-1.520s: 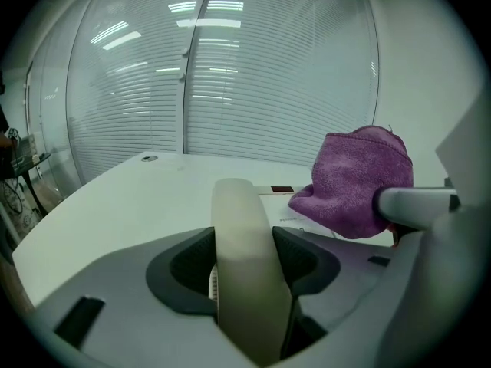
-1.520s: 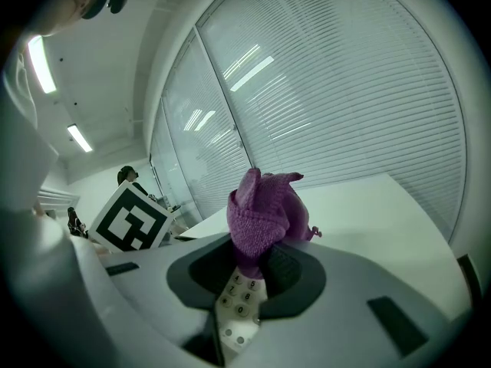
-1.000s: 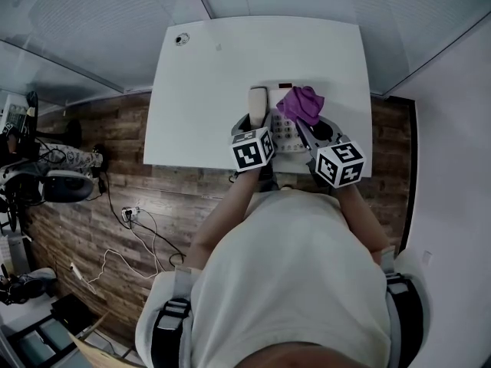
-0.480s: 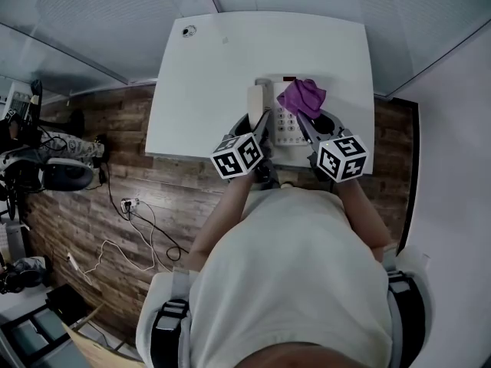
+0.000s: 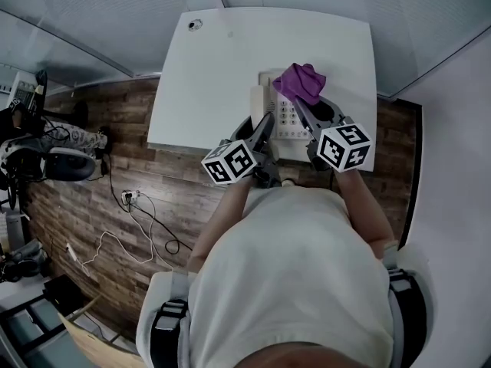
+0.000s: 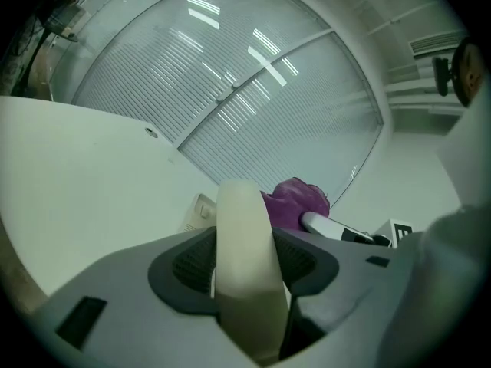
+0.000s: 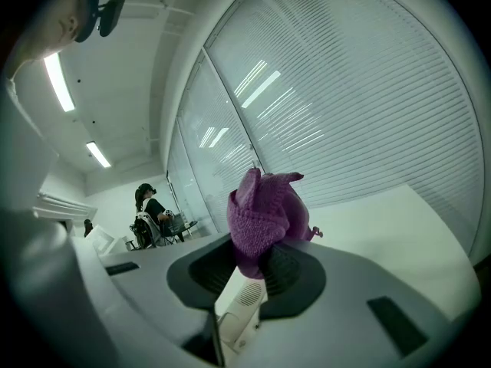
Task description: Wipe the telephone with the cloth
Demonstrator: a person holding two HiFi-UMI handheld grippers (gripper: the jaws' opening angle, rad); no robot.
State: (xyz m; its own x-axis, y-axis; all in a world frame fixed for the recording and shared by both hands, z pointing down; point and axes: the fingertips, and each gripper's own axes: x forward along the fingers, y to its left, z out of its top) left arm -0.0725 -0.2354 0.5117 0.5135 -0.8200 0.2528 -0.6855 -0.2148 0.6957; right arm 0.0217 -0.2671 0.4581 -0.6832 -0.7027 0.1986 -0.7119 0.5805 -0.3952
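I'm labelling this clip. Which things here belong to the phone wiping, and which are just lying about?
In the job:
purple cloth, held in the right gripper
handset, held in the left gripper
telephone, on the table

Lying about:
small round fitting near the table's far corner
cables on the floor

I'm looking into an office: a white desk [image 5: 222, 67] stands beside glass partitions with slatted blinds [image 7: 360, 90]. I see ceiling strip lights [image 7: 58, 81], a wood-plank floor [image 5: 84, 205] and trailing cables [image 5: 146, 232].
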